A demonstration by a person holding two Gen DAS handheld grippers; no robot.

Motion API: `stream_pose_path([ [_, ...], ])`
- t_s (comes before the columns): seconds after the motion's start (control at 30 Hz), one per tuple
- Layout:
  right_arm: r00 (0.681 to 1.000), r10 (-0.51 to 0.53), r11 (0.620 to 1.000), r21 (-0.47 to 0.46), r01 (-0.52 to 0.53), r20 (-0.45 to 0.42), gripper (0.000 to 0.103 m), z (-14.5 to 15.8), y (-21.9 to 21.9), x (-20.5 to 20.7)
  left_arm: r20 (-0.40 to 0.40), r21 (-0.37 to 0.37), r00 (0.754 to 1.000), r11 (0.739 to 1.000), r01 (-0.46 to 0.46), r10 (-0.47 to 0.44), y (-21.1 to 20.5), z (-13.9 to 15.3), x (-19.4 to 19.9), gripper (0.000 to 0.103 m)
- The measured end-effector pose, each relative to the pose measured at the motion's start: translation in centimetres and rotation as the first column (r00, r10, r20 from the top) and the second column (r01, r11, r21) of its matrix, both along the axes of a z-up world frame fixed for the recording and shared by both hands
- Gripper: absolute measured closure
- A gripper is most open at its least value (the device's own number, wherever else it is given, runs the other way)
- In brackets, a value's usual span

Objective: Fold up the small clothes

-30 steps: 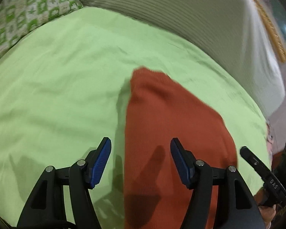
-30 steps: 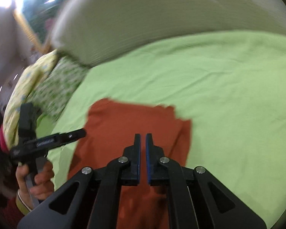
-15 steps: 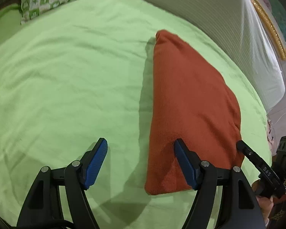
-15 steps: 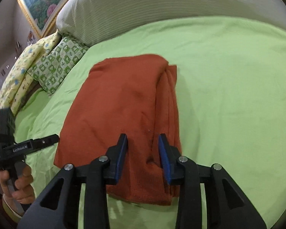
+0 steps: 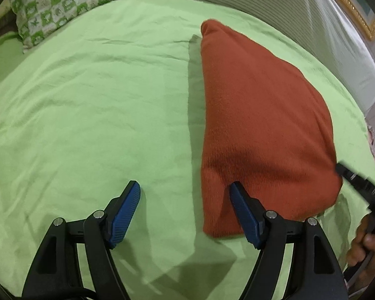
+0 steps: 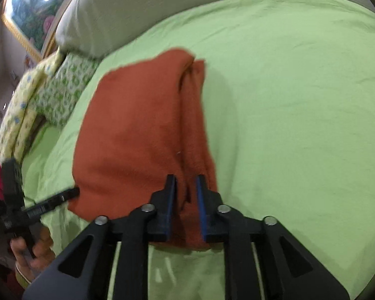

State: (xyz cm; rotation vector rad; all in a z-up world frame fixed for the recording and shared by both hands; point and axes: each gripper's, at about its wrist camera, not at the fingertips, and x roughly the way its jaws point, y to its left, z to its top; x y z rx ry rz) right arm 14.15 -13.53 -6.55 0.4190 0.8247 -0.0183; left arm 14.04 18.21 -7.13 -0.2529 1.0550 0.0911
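Note:
A rust-orange knit garment [image 5: 260, 125] lies folded into a thick oblong on the light green bedsheet [image 5: 87, 115]. It also shows in the right wrist view [image 6: 140, 135], with stacked layers along its right edge. My left gripper [image 5: 185, 187] is open and empty above the sheet, its right finger over the garment's near left corner. My right gripper [image 6: 186, 182] is partly open, about a finger's width, its fingers astride the layered near edge without pinching it.
A grey-white striped bolster [image 5: 300, 15] lies along the far side of the bed. A green patterned pillow [image 5: 52, 2] sits at the far left. A yellow floral pillow [image 6: 17, 110] lies beside the patterned one. A gold-framed picture [image 6: 30, 15] hangs behind.
The garment went from being held up to lying folded on the sheet. My right gripper opened from shut and let it go. Both grippers drew back toward the near edge.

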Motion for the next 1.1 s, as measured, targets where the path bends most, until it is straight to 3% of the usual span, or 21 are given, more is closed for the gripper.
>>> stream_pose_path([
  [0.07, 0.997, -0.019, 0.995, -0.092, 0.026, 0.077, 0.076, 2.4, 0.6, -0.4, 0.03, -0.015, 0.999, 1.0, -0.012, 0.012, 0.2, 1.1, -0.6, 0.031],
  [0.1, 0.993, 0.005, 0.996, -0.094, 0.006, 0.116, 0.076, 3.4, 1.1, -0.3, 0.044, -0.025, 0.999, 1.0, -0.013, 0.014, 0.2, 1.5, -0.7, 0.031],
  [0.2, 0.975, 0.103, 0.994, 0.026, -0.11, 0.195, 0.076, 4.9, 2.2, 1.5, 0.086, -0.098, 0.996, 0.995, 0.037, -0.029, -0.4, 2.5, -0.4, 0.03],
  [0.27, 0.977, 0.109, 0.986, 0.104, -0.129, 0.181, 0.076, 4.0, 1.9, 3.6, 0.055, -0.112, 0.997, 0.992, 0.064, -0.058, -1.1, 1.6, 0.4, 0.03],
  [0.33, 0.994, 0.049, 0.994, 0.096, -0.059, 0.099, 0.076, 2.0, 0.8, 5.8, 0.002, -0.099, 0.998, 0.993, 0.066, -0.066, -1.3, -0.2, 0.8, 0.03],
  [0.37, 0.998, 0.013, 0.994, 0.105, -0.02, 0.064, 0.086, 0.9, -0.3, 6.7, -0.017, -0.102, 0.998, 0.993, 0.06, -0.062, -1.2, -0.9, 1.0, 0.029],
  [0.4, 0.999, -0.023, 0.99, 0.14, 0.016, 0.049, 0.103, -0.3, -1.9, 7.1, -0.019, -0.113, 0.998, 0.992, 0.063, -0.066, -1.1, -1.4, 0.9, 0.028],
  [0.47, 0.997, -0.056, 0.984, 0.172, 0.045, 0.059, 0.103, -0.5, -3.1, 6.6, -0.002, -0.095, 0.997, 0.993, 0.073, -0.073, -1.2, -1.3, 0.6, 0.028],
  [0.57, 0.988, -0.123, 0.99, 0.08, 0.116, 0.096, 0.095, 1.4, -2.9, 4.7, -0.005, -0.066, 0.997, 0.994, 0.081, -0.082, -1.5, -1.4, 0.5, 0.028],
  [0.7, 0.99, -0.01, 0.998, 0.062, 0.001, 0.142, 0.095, 3.3, -0.5, 2.2, -0.006, -0.073, 0.997, 0.995, 0.075, -0.075, -1.6, -1.5, -0.1, 0.028],
  [0.8, 0.996, 0.061, 0.998, -0.032, -0.059, 0.062, 0.095, 2.5, 2.1, 1.2, -0.009, -0.069, 0.997, 0.995, 0.078, -0.079, -1.9, -1.4, -0.3, 0.027],
  [0.87, 0.998, 0.053, 0.99, -0.127, -0.056, -0.023, 0.095, 0.8, 3.0, 0.6, -0.013, -0.063, 0.996, 0.995, 0.082, -0.083, -2.0, -1.5, -0.6, 0.026],
  [0.93, 0.999, 0.02, 0.984, -0.177, -0.026, -0.039, 0.085, -0.5, 2.8, -0.7, -0.016, -0.047, 0.996, 0.995, 0.087, -0.088, -1.9, -1.4, -0.8, 0.026],
  [0.97, 0.998, 0.0, 0.984, -0.178, -0.011, -0.062, 0.063, -1.0, 2.5, -1.2, -0.019, -0.043, 0.996, 0.995, 0.088, -0.089, -1.9, -1.4, -0.9, 0.026],
  [1.03, 0.998, -0.023, 0.99, -0.137, 0.015, -0.057, 0.06, -1.2, 1.6, -2.5, -0.02, -0.033, 0.996, 0.995, 0.091, -0.092, -2.0, -1.2, -1.1, 0.026],
  [1.1, 0.999, -0.038, 0.992, -0.124, 0.039, 0.011, 0.06, 0.5, 1.5, -3.7, -0.023, -0.028, 0.995, 0.995, 0.096, -0.097, -2.0, -0.9, -1.3, 0.026],
])
